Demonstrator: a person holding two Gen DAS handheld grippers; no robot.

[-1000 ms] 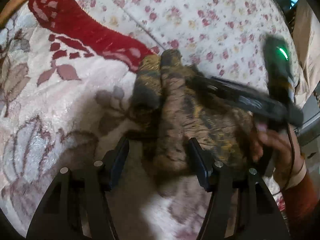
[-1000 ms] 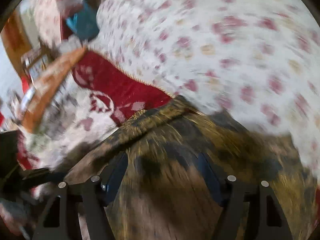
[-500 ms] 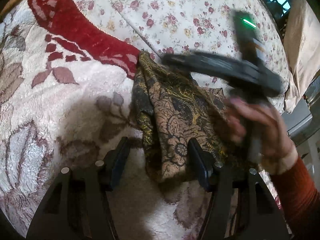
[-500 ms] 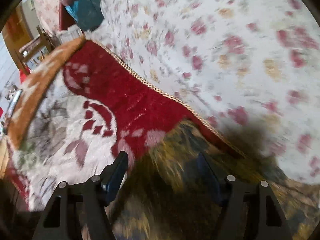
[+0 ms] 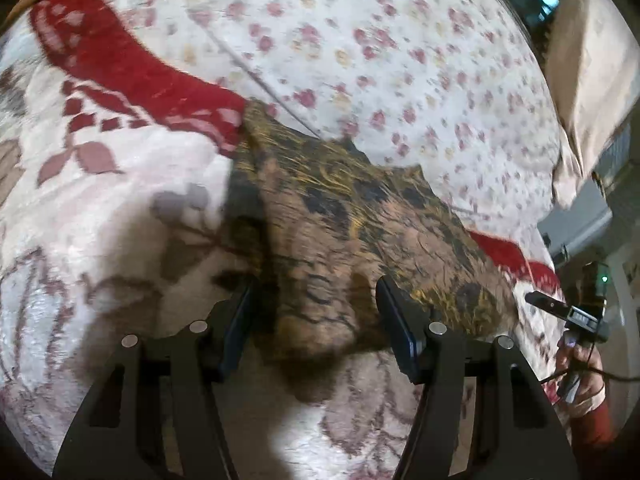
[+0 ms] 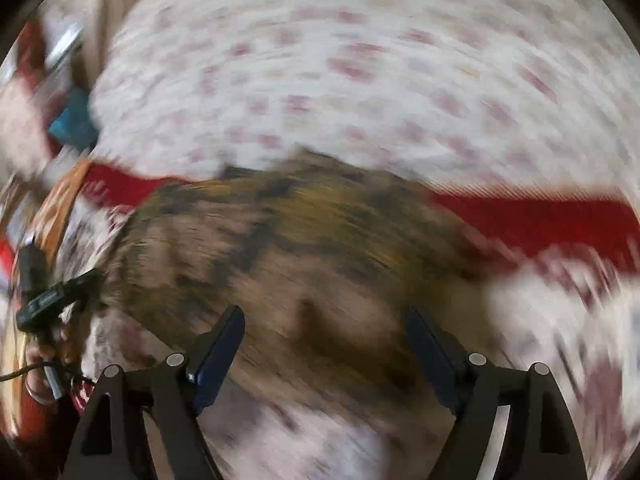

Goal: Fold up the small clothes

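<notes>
A small brown, black and gold patterned garment [image 5: 344, 216] lies folded on a white and red floral blanket [image 5: 100, 208]. My left gripper [image 5: 314, 312] is open, its jaws either side of the garment's near edge. In the blurred right wrist view the garment [image 6: 304, 248] lies ahead of my open right gripper [image 6: 324, 332], which holds nothing. The right gripper also shows at the far right of the left wrist view [image 5: 568, 312], off the garment. The left gripper shows at the left edge of the right wrist view [image 6: 52, 300].
A white sheet with small pink flowers [image 5: 380, 48] covers the bed beyond the blanket. A beige pillow [image 5: 588, 60] lies at the far right. A blue object [image 6: 74, 124] sits at the bed's far left corner.
The right gripper has swung off the garment to its right side. The garment now lies spread wider and flatter. The left gripper stays open at its near edge.
</notes>
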